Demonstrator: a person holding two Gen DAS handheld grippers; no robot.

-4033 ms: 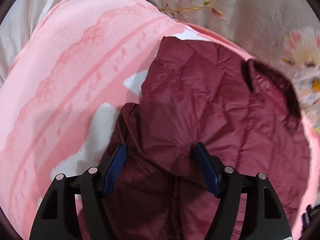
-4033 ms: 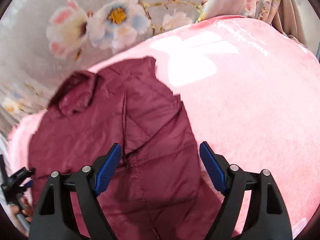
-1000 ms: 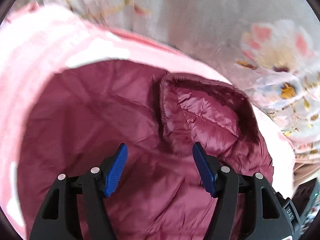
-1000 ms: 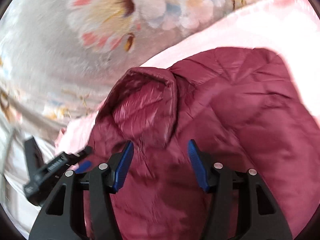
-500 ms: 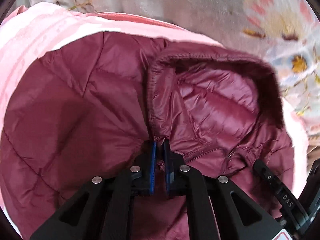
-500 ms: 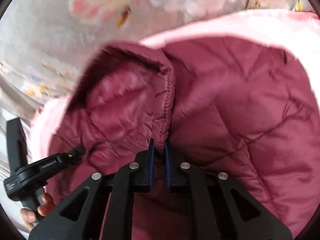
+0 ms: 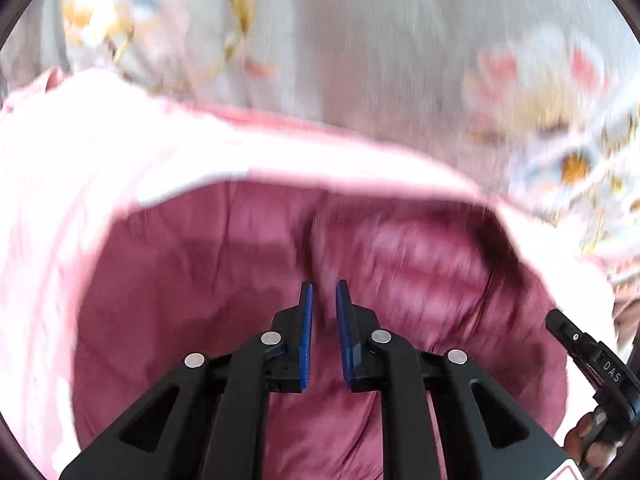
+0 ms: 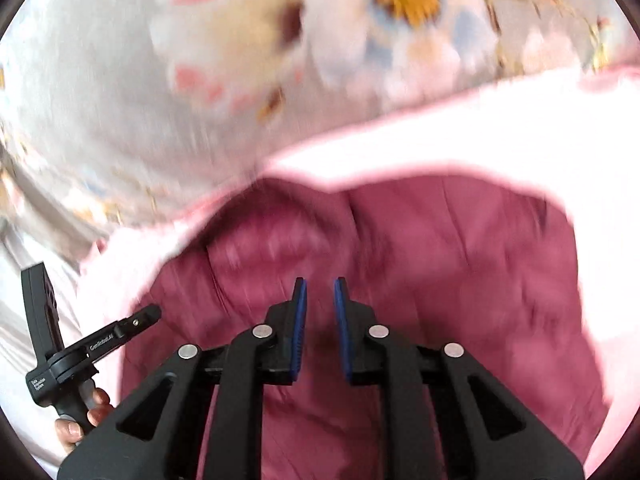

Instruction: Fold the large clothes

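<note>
Both wrist views are motion-blurred. The maroon quilted jacket (image 7: 192, 304) lies on the pink blanket (image 7: 80, 168), which covers a floral grey bedspread (image 7: 360, 40). The jacket's hood (image 7: 432, 256) sits at the far edge, near the blanket's border with the bedspread.

Left gripper (image 7: 323, 292): blue pads close together with a narrow gap, and maroon fabric fills that gap right at the base of the hood. The jaws have just eased open a little after clamping; the fabric reads as pinched between the pads (blur makes pad contact hard to confirm, but cloth is clearly in the gap and bunches up toward the tips).

Right gripper (image 8: 320, 286): same picture. Pads nearly together, jaws just slightly reopened, a fold of the jacket (image 8: 460, 260) caught between them next to the hood (image 8: 276, 236).

The two grippers are near each other, one on each side of the hood. The left view shows the right tool's black body at its right edge with fingers (image 7: 588, 436) around the handle. The right view shows the left tool at its lower left, held by a hand (image 8: 80, 416).
</note>
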